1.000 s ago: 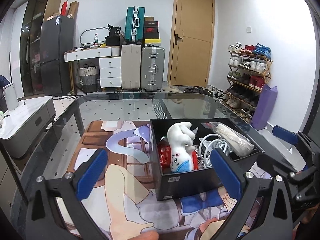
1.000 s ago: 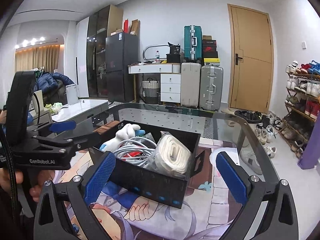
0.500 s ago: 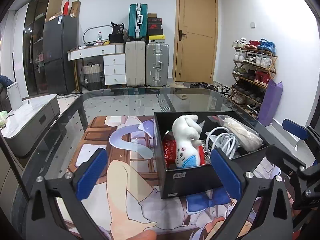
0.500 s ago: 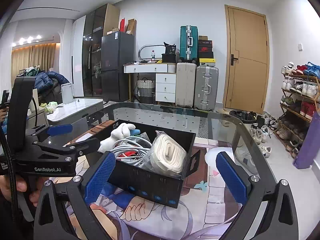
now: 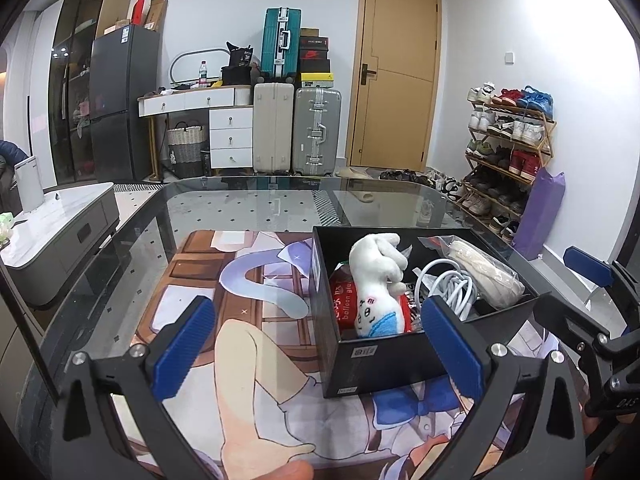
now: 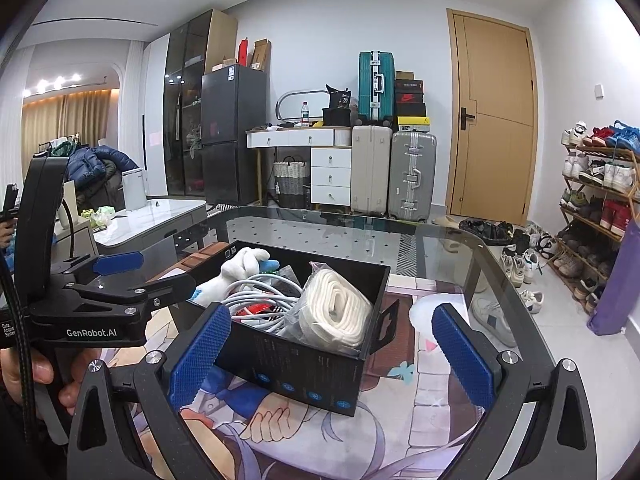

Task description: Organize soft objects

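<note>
— Glass table [image 5: 248, 216] with a printed cartoon mat [image 5: 256, 344] spread over it, in a lived-in room: suitcases [image 5: 296, 128] against the far wall, a wooden door [image 5: 394, 80], a shoe rack [image 5: 508, 148] on the right. What's on the mat?

— One black box [image 5: 384, 364], open at the top, sitting on the mat's right part. Everything soft is inside it.

— Such as?

— A white plush toy [image 5: 376, 280] lying along the box's left side, on top of a red packet [image 5: 346, 304]. Beside it, a bundle of white cable [image 5: 448, 284]. At the right end, a rolled white cloth in a clear bag [image 6: 336, 308].

— And the two grippers?

— Left gripper [image 5: 316, 348] hangs over the mat with its blue pads [image 5: 182, 346] spread wide, nothing between them; the right pad overlaps the box's near wall in its own view, but whether it touches I cannot tell. Right gripper [image 6: 332, 356] is likewise wide open and empty, its pads framing the box's near corner.

— Any hands in sight?

— In the right wrist view, a hand [image 6: 36, 372] grips the left tool's handle at the lower left. A fingertip [image 5: 288, 470] shows at the bottom edge of the left view.
</note>
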`<state>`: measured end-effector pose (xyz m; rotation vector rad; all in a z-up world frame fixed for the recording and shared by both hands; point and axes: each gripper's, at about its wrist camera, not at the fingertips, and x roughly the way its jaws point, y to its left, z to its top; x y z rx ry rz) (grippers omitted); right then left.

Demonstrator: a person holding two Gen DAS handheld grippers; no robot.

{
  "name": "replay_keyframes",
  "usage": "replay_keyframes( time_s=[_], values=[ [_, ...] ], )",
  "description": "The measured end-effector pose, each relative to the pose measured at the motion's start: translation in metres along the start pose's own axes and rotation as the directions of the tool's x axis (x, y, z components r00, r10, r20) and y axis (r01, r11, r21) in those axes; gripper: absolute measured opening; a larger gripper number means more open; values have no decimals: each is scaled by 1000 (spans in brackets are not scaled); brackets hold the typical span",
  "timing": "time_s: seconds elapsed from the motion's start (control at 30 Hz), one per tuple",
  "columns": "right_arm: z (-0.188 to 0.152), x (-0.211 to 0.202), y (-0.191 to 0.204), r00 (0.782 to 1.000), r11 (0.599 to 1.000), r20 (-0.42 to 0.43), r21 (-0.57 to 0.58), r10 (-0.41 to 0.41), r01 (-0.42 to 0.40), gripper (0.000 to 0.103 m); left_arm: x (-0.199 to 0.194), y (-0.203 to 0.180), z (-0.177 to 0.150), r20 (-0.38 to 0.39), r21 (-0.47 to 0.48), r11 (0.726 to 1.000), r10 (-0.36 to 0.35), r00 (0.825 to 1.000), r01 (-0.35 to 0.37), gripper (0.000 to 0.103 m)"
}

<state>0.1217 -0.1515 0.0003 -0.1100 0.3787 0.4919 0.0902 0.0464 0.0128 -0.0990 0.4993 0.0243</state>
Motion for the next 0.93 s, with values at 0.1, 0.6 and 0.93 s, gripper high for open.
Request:
replay_keyframes(
  time_s=[0.1,0.6,0.93],
  values=[
    [0,0,0,1000,1000,0,1,0,0,102,0,-1,1,-1,-1,1000,0,1000,0,103],
    [-1,1,2,1000,1000,0,-9,0,0,102,2,-1,0,-2,0,1000,2,1000,-2,103],
    [-2,0,1,1000,1000,1,-10,-1,1,102,3,0,0,-5,-8,1000,0,1000,0,103]
  ],
)
